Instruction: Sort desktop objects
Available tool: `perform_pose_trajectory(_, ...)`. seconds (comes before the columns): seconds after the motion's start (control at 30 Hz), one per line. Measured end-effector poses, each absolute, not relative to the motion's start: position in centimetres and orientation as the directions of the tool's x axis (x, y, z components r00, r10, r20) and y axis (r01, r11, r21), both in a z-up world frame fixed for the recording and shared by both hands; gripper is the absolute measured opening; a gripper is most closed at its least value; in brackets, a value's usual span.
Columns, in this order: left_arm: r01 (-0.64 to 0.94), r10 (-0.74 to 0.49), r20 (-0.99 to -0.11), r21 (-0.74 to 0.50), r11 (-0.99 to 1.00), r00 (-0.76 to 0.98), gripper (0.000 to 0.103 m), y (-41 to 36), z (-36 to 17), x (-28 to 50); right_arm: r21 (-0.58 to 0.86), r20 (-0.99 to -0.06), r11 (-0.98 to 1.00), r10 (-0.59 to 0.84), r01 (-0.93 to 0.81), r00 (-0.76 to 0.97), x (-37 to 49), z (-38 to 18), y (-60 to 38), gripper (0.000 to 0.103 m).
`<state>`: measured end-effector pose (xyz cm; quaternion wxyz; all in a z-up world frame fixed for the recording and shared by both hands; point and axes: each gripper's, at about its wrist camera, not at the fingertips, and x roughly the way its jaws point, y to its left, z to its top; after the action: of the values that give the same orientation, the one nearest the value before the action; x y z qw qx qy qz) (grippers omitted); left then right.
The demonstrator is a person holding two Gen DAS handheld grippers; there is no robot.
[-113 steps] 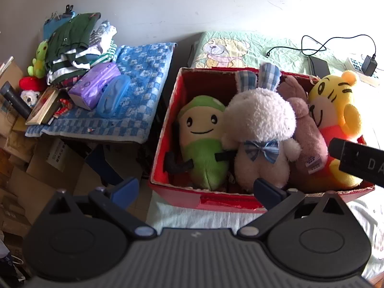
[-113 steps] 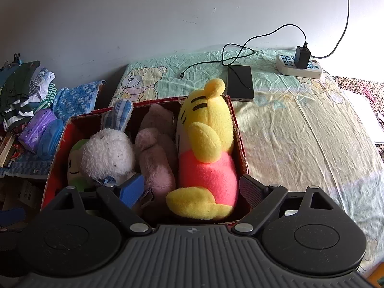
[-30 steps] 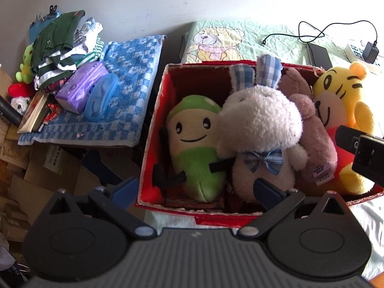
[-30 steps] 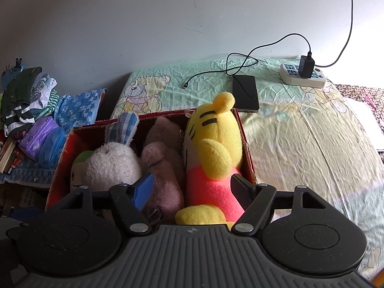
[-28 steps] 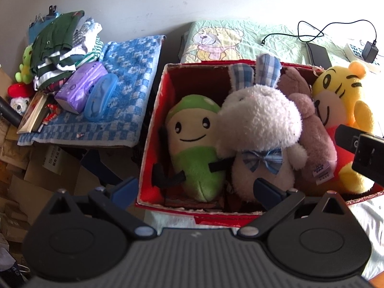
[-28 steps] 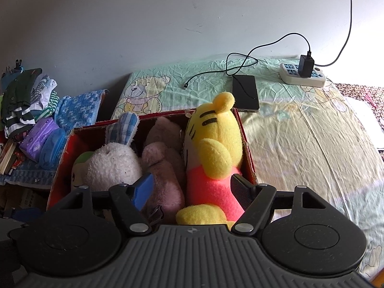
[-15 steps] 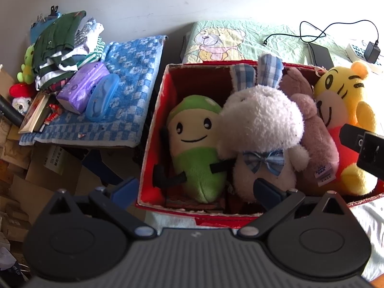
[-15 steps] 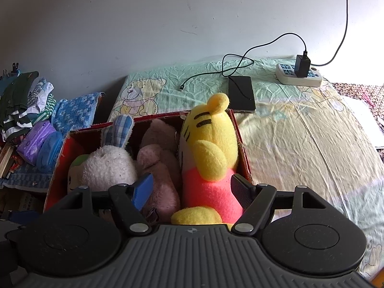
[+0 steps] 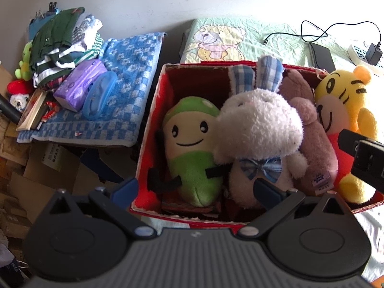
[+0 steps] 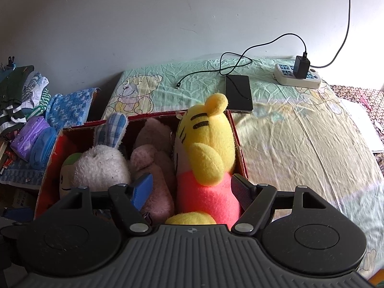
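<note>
A red cardboard box [image 9: 153, 124] [image 10: 51, 158] on the bed holds several plush toys side by side: a green and cream doll [image 9: 192, 144], a white rabbit [image 9: 259, 129] [image 10: 100, 165] with plaid ears, a pink plush [image 9: 314, 148] [image 10: 151, 168] and a yellow tiger [image 9: 345, 110] [image 10: 206, 148] in a pink top. My left gripper [image 9: 195, 187] hangs open above the box's near edge, nothing between its fingers. My right gripper [image 10: 192, 184] is open, its fingers either side of the tiger's pink body without pressing it. The right gripper's black body [image 9: 364, 156] shows at the left wrist view's right edge.
A blue checked towel [image 9: 129, 72] left of the box carries a purple tissue pack [image 9: 79, 84], a blue case [image 9: 99, 97] and folded clothes [image 9: 57, 40]. Cardboard boxes [image 9: 28, 175] lie below. On the bed sheet [image 10: 300, 144] rest a black device [image 10: 238, 93], cable and power strip [image 10: 297, 75].
Both views have shifted only slightly. The right gripper sits a little farther left and lower over the tiger. Both grippers stay open, and the toys have not moved.
</note>
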<state>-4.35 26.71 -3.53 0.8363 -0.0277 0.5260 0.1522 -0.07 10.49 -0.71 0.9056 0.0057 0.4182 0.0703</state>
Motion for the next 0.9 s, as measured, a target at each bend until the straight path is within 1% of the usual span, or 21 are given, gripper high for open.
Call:
perform_pose_trajectory(0.2,-0.270,0.221,-0.894,0.119,0.955,0.389,0.102,26.40,-4.03,-4.03,0.055,-0.766,0.991,0.121,-0.123,0.632,0.33,-1.02,10.54,0.075)
perform_pose_trajectory(0.7,-0.271,0.220,-0.899,0.119,0.955,0.379,0.102,26.01,-4.34,-3.74,0.085,-0.771,0.987,0.152,-0.136,0.618,0.43,-1.23,10.59,0.075)
perform_pose_trajectory(0.9,-0.283,0.200,-0.895,0.087,0.955,0.399,0.102,26.61,-3.85,-4.00,0.088,-0.773,0.986,0.158,-0.144,0.615,0.30,-1.23,10.70,0.075)
